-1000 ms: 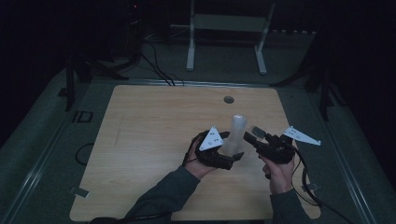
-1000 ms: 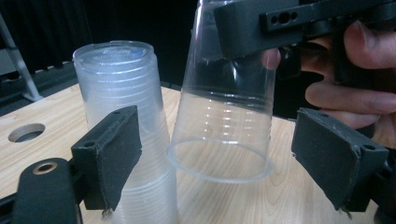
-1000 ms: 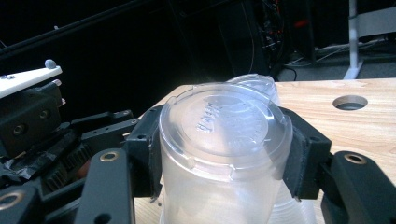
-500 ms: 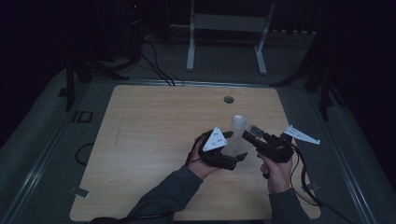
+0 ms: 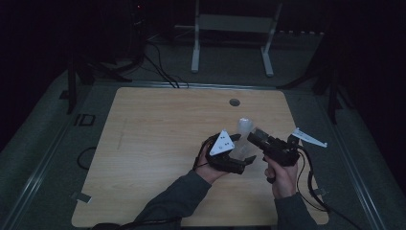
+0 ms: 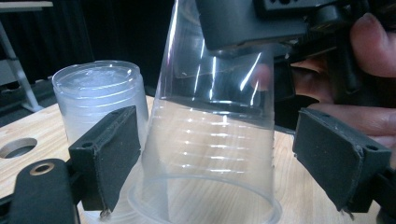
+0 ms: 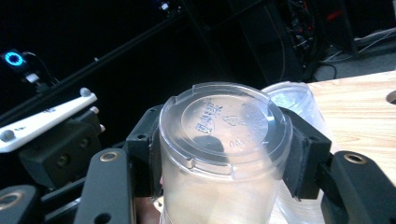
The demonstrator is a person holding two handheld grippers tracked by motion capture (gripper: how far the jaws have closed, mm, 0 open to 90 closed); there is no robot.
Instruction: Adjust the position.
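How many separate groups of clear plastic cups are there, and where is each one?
2: a single upturned cup gripped by the right gripper, and an upturned stack of cups on the table beside it. How many cups the stack holds is unclear.

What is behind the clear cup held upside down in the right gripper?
A stack of clear cups stands behind the clear cup clamped by the right gripper, on the table. The stack's lower part is covered.

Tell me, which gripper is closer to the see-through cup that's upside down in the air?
Right. The right gripper is clamped on the upside-down clear cup. The left gripper has its open jaws on either side of that cup, not pressing it, with the cup stack behind.
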